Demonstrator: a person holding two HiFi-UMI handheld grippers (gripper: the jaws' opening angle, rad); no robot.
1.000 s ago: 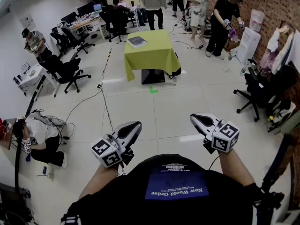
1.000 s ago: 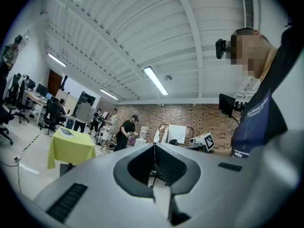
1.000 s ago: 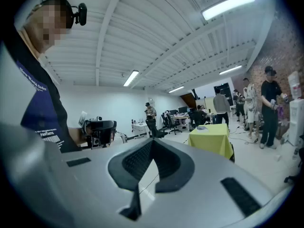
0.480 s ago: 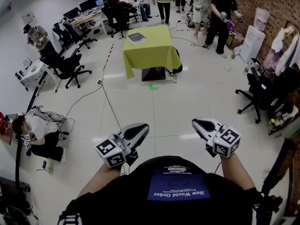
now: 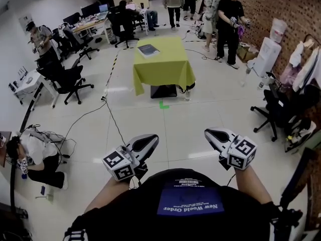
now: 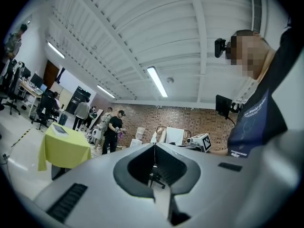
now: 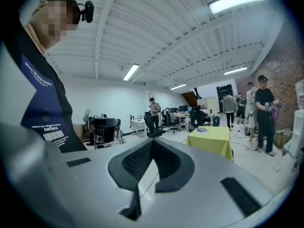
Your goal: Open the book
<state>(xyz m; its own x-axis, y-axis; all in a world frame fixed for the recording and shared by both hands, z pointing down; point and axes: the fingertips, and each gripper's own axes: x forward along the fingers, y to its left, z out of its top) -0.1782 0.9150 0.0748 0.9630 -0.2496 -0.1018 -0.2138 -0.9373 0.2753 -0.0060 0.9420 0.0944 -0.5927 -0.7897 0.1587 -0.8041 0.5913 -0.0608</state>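
Head view: the closed book is shown on the far left corner of the yellow-draped table, with the left gripper and right gripper held level, side by side, well short of that table. Only in the gripper views are both pairs of jaws seen pressed together (nothing between them).

Open floor stretches ahead to the table.

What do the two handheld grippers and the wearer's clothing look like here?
Both the left gripper and right gripper are pale grey, tapered shells with dark ribbed pads inside. Each carries a white cube printed with black square markers. The person wears a black top with a blue printed panel.
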